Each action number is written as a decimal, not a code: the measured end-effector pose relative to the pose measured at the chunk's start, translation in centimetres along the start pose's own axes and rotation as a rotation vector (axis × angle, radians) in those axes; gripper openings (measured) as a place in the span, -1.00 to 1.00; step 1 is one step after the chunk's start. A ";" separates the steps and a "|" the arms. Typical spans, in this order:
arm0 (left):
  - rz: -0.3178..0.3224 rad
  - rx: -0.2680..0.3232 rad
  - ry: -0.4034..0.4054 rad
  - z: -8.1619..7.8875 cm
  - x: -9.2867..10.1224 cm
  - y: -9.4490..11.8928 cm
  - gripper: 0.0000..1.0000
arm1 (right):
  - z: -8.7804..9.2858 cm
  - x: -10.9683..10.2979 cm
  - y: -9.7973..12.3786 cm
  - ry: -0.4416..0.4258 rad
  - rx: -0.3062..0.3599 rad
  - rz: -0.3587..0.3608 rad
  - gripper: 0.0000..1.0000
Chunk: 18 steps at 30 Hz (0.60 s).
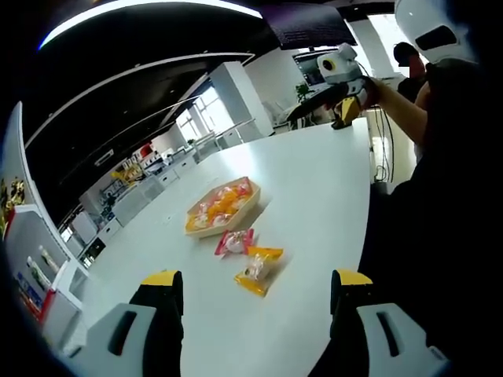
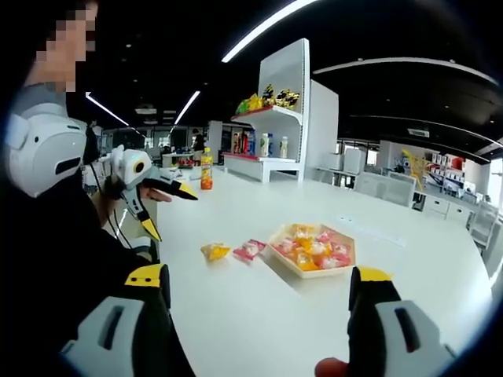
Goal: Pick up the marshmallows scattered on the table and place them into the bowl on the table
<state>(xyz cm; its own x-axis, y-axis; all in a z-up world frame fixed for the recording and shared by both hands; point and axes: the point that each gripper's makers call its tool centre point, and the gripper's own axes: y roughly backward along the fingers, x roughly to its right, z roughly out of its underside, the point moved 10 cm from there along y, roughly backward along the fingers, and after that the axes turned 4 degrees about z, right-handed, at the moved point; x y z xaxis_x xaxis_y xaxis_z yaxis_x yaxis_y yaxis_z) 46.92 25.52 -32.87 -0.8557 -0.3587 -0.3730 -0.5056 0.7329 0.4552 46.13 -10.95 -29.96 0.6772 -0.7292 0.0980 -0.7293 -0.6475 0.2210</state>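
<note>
One white table (image 1: 314, 173), open-plan office.

In your left gripper view, the bowl (image 1: 223, 206) sits on the bench (image 1: 314, 181) at about 12 o'clock from your left gripper (image 1: 255, 302), with marshmallows inside. Two wrapped marshmallows (image 1: 236, 242) (image 1: 259, 271) lie on the bench between bowl and gripper, just beside each other. Your right gripper (image 1: 346, 86) hangs at 1 o'clock, beyond the bench's far edge. In your right gripper view, the shelf (image 2: 271, 118) stands at 12 o'clock behind the bench, a bottle (image 2: 206, 169) at 11 o'clock.
</note>
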 end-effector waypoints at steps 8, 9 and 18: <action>0.005 0.020 0.001 -0.4 0.2 0.0 0.51 | 0.1 0.0 0.0 -0.001 -0.005 0.004 0.81; 0.007 0.017 0.001 -0.3 0.2 0.0 0.51 | 0.1 0.0 -0.1 -0.001 -0.005 0.004 0.81; 0.029 0.008 0.008 -0.2 0.6 -1.2 0.52 | 0.0 0.1 0.1 0.003 -0.007 0.003 0.80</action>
<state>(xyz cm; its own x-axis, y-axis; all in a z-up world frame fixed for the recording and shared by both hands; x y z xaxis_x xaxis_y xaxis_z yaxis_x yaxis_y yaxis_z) 46.95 24.34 -33.51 -0.8707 -0.3423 -0.3531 -0.4801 0.7474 0.4593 46.15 -11.13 -29.97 0.6756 -0.7302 0.1015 -0.7303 -0.6441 0.2277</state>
